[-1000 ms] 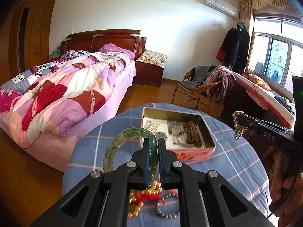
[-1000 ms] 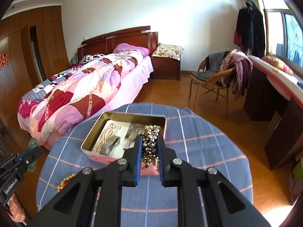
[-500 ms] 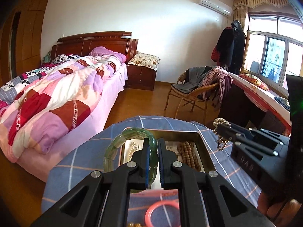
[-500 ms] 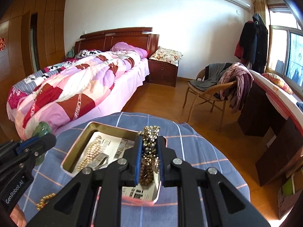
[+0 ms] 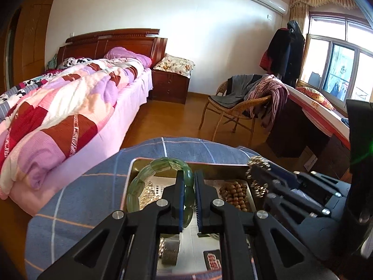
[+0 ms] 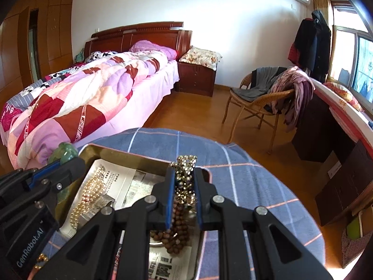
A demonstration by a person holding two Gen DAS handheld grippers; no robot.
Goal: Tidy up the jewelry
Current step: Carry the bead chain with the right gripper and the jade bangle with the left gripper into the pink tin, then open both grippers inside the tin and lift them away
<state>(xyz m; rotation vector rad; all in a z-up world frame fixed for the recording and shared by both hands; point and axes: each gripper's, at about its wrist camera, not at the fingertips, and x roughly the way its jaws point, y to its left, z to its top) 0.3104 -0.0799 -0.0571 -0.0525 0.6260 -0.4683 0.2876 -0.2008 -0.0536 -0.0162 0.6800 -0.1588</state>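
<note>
My left gripper (image 5: 188,175) is shut on a green jade bangle (image 5: 137,184) and holds it above the open tin box (image 5: 130,175). My right gripper (image 6: 184,175) is shut on a sparkly bead bracelet (image 6: 185,163), also over the tin box (image 6: 88,149). In the tin lie a brown wooden bead string (image 5: 234,196), a pale pearl strand (image 6: 86,193) and printed paper. The right gripper (image 5: 256,166) shows at the right of the left wrist view; the left gripper (image 6: 70,163) shows at the left of the right wrist view.
The tin stands on a round table with a blue checked cloth (image 6: 244,186). Gold beads (image 6: 40,260) lie on the cloth at the lower left. A bed (image 5: 58,107), a wicker chair with clothes (image 5: 242,102) and a dark desk (image 6: 326,135) stand beyond.
Both grippers have moved forward and down over the tin box with their bracelets still held. The tin now fills the lower part of both views.
</note>
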